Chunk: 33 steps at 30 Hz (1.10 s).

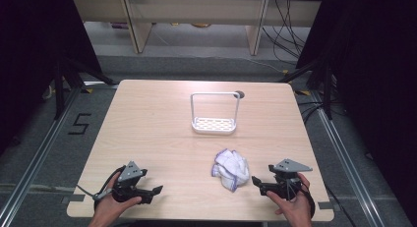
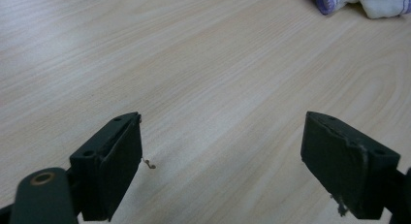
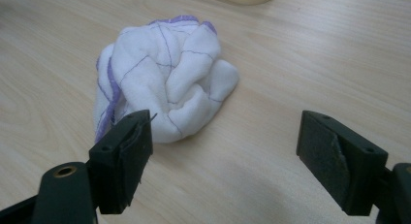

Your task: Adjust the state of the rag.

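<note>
the job looks like it is at the very start: getting ready to pick up the crumpled cloth point(image 1: 231, 169), and it seems nothing has been picked up yet. the cloth is white with thin purple lines and a purple edge, all bunched into a ball, and it lies on the wooden table point(image 1: 157, 128). the right gripper point(image 1: 257, 182) sits low over the table just beside the cloth, on the cloth's right side, and points at it. its two black jaws are spread wide with nothing between them. in the right gripper view the cloth point(image 3: 162, 93) is just in front of the jaws and a bit toward the left jaw, near but not touching, as far as i can tell. the left gripper point(image 1: 156, 190) is well apart from the cloth, on the cloth's left side, and its jaws are spread wide too and hold nothing. in the left gripper view a small bit of the cloth point(image 2: 361, 2) peeks in at the far top corner. a white rack point(image 1: 215, 114) with a tall wire handle stands behind the cloth, farther from the person. the next move, i think, is for the right gripper to slide forward so the cloth sits between its jaws, and then squeeze. the cloth is soft and lumpy, so the jaws should go around a fat fold, or they may only pinch a thin edge.
</note>
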Tool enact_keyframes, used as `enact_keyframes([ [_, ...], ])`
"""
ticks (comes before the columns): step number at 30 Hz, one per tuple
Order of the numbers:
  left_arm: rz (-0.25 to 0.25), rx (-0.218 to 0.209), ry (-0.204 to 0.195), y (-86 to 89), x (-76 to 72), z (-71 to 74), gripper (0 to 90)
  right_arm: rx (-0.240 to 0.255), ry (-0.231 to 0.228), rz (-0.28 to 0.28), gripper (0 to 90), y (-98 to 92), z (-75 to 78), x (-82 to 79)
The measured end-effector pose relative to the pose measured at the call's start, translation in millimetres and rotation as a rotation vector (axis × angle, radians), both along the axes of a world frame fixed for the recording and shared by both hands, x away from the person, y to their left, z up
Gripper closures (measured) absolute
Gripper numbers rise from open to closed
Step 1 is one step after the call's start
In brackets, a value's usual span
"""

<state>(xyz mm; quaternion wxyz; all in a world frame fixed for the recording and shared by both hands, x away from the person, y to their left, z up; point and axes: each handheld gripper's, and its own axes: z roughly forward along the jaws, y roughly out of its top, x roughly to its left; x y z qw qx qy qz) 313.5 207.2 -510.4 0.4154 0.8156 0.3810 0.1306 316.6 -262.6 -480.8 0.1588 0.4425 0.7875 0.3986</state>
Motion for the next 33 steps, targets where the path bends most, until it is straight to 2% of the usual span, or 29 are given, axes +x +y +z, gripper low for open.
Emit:
enact_keyframes([
  [2,-0.006,-0.002,0.003,0.2,0.5,-0.2,14.6,0.012,0.013,-0.013,23.8,1.2,0.3,-1.0],
  [3,-0.006,-0.002,0.003,0.2,0.5,-0.2,14.6,-0.011,-0.019,-0.003,24.8,-0.8,0.8,0.3],
  [7,0.012,-0.023,0.003,-1.3,0.1,-1.0,14.6,-0.005,-0.013,0.002,26.9,0.1,2.3,0.7],
  [8,-0.002,0.000,0.002,0.4,0.3,0.1,14.6,-0.008,-0.016,0.012,28.3,1.1,3.4,1.3],
  [13,-0.002,-0.001,0.003,0.0,0.5,-0.5,14.6,-0.014,-0.027,0.029,30.1,7.0,6.3,1.9],
  [15,-0.002,0.001,0.004,0.3,0.5,-0.3,14.6,-0.003,-0.003,0.026,32.3,11.3,7.6,0.8],
  [16,-0.001,0.000,0.003,0.3,0.6,-0.3,14.6,-0.013,-0.020,0.039,32.4,10.3,7.3,2.7],
  [21,0.010,-0.003,0.004,-0.6,0.3,-1.0,14.6,-0.004,-0.022,0.047,34.1,13.2,11.1,3.9],
  [22,0.003,0.015,0.009,0.7,1.1,-0.8,14.6,0.011,-0.011,0.040,34.6,15.6,15.0,3.8],
  [23,0.002,0.016,0.008,0.9,1.6,-0.9,14.6,-0.004,-0.035,0.057,34.8,14.4,16.7,6.9],
  [25,0.008,0.025,0.003,1.4,2.8,-1.4,14.7,0.010,-0.026,0.040,35.8,16.4,18.6,6.6],
  [26,0.007,0.025,0.012,1.2,2.3,-0.9,14.6,-0.006,-0.050,0.072,37.3,16.5,22.5,11.5],
  [27,0.009,0.024,0.012,0.9,2.3,-1.1,14.6,-0.010,-0.056,0.067,37.7,18.0,23.7,12.3],
  [33,0.011,0.014,0.006,1.2,2.7,-1.7,14.7,-0.027,-0.063,0.107,41.5,35.1,31.3,19.8],
])
